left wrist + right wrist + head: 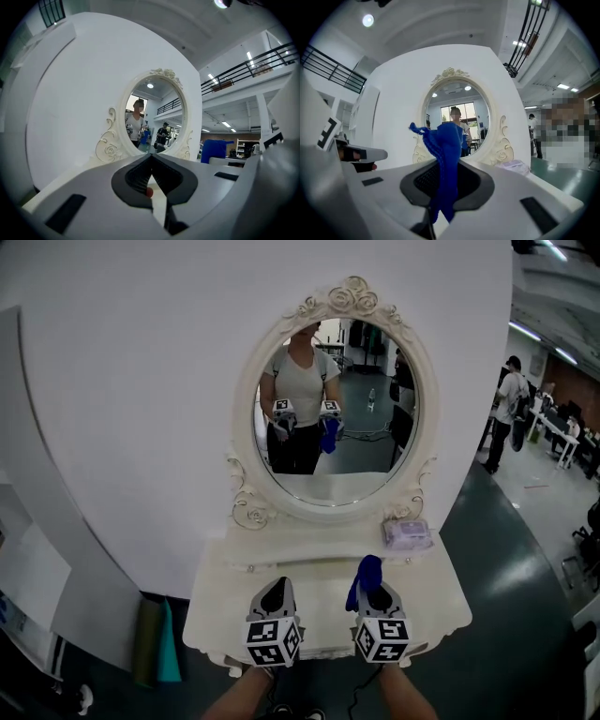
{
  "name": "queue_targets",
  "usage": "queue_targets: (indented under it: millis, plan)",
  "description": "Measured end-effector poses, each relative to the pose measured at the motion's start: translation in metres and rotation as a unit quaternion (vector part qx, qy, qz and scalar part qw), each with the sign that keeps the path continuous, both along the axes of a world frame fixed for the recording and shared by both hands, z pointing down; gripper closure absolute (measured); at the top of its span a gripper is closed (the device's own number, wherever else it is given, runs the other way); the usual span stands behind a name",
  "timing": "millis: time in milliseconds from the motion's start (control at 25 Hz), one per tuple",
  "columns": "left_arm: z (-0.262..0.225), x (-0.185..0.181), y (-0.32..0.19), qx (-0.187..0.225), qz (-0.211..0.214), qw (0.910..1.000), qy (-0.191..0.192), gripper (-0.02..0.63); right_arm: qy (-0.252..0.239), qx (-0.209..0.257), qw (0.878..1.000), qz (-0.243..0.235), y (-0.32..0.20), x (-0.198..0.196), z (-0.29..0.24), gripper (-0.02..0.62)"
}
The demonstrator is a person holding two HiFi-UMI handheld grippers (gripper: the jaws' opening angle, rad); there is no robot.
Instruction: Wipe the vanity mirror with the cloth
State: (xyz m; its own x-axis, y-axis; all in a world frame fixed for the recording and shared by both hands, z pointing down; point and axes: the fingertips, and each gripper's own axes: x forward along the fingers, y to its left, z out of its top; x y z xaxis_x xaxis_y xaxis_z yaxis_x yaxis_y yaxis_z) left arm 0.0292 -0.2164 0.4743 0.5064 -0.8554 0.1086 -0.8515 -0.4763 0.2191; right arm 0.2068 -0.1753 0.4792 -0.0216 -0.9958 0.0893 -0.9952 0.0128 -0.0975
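a bunched blue cloth [445, 145] is pinched in the right gripper [375, 592], short of the oval white-framed vanity mirror [337, 418]; the left gripper [151, 174] is closed, empty. the mirror could be scraped if the floppy cloth is folded aside.

A pale purple packet [407, 533] is lying on the white table [433, 596], ahead and slightly right of the right gripper [375, 592]. Teal and olive boards [157, 652] are leaning well left of the left gripper [277, 591]. A person [511, 399] is standing far to the right.
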Motion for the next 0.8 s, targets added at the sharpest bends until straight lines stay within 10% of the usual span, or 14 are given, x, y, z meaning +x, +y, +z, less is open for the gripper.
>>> queue_targets:
  millis: [800]
  plan:
    - [0.01,-0.029,0.001,-0.033,0.022,0.9989,0.024,0.602,-0.01,-0.029,0.999,0.012,0.022,-0.041,0.005,0.53]
